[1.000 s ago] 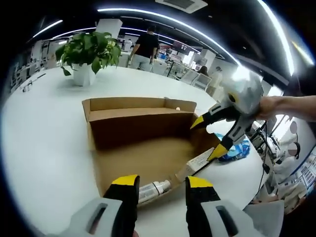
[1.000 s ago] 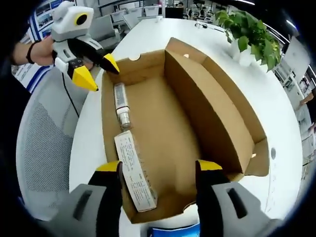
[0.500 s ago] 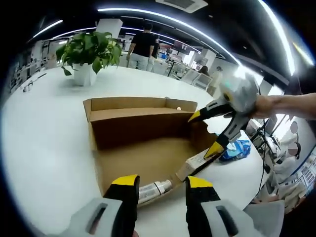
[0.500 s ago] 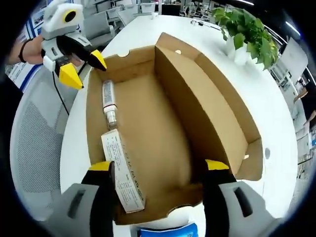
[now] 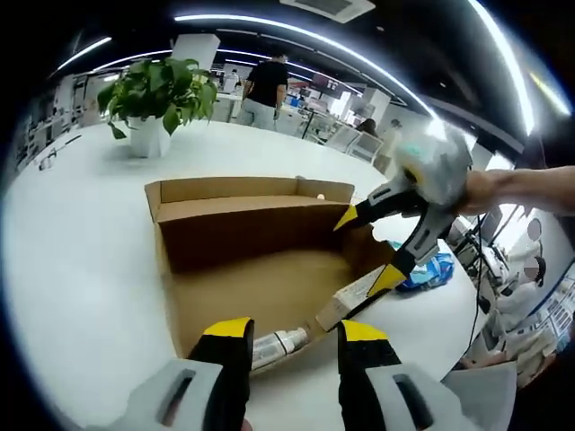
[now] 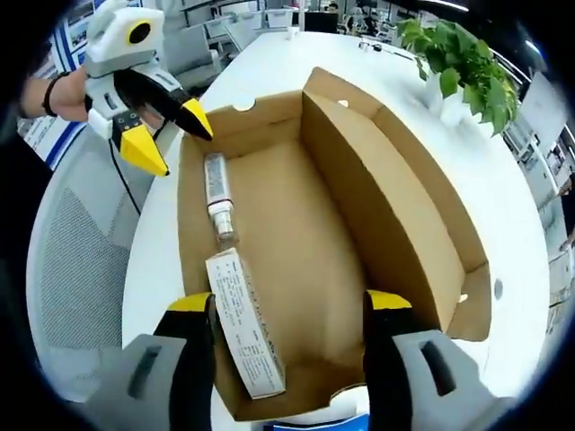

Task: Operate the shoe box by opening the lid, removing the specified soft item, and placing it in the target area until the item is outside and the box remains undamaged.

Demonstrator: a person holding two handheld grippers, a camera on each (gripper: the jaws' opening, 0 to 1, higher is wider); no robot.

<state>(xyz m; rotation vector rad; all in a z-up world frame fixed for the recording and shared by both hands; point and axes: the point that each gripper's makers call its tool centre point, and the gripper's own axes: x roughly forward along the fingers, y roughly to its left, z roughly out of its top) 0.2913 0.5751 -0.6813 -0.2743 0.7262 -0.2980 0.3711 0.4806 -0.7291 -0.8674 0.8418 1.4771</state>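
Lid open, both tongs (image 5: 294, 330) (image 6: 289, 305) apart over the box (image 6: 296, 260); next, reaching in for the tube (image 6: 217, 196).

A broad white table (image 5: 81, 260) spreads ahead of the left claw. Far beyond its tips a potted plant (image 5: 154, 99) in a white pot stands on the tabletop. Long ceiling light strips (image 5: 296, 36) arc overhead against a dark ceiling. Beyond the table's far edge lies an open office where a person in a black shirt (image 5: 266, 88) stands among desks. To the left of the right claw, a grey mesh office chair (image 6: 76, 278) sits beside the table edge (image 6: 148, 260).
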